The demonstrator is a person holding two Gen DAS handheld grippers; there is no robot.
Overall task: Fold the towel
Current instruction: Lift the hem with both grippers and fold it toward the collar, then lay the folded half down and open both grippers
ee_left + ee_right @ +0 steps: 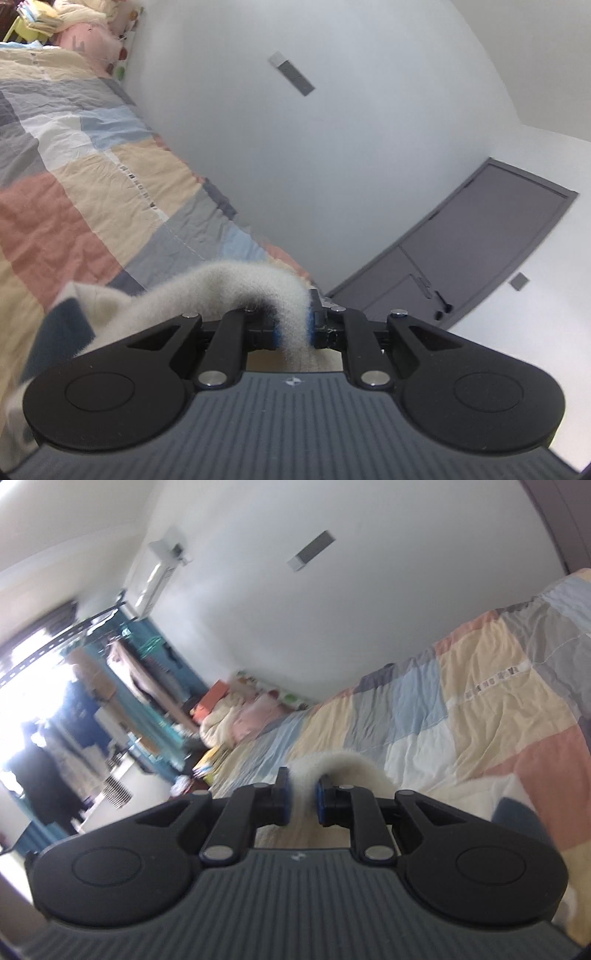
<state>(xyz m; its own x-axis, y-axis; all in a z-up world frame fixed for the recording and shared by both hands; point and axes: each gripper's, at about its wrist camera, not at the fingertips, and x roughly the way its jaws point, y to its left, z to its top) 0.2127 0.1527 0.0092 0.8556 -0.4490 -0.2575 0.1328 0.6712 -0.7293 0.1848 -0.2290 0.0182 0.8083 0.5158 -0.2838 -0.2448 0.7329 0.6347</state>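
A fluffy cream towel (207,291) with a dark blue patch is pinched between the blue-padded fingers of my left gripper (293,328), which is shut on its edge. The cloth arches up and trails left over the bed. In the right wrist view the same towel (332,766) curls up out of my right gripper (303,799), shut on another part of its edge, and drops away to the right where a blue patch (517,812) shows. Both grippers are held above the patchwork bed cover (461,716). The rest of the towel is hidden under the gripper bodies.
The patchwork bed (85,177) runs along a white wall (332,155). Pillows and soft bedding (236,716) are piled at its head. A grey door (480,251) stands at the bed's foot. Hanging clothes (125,672) and a bright window fill the far left.
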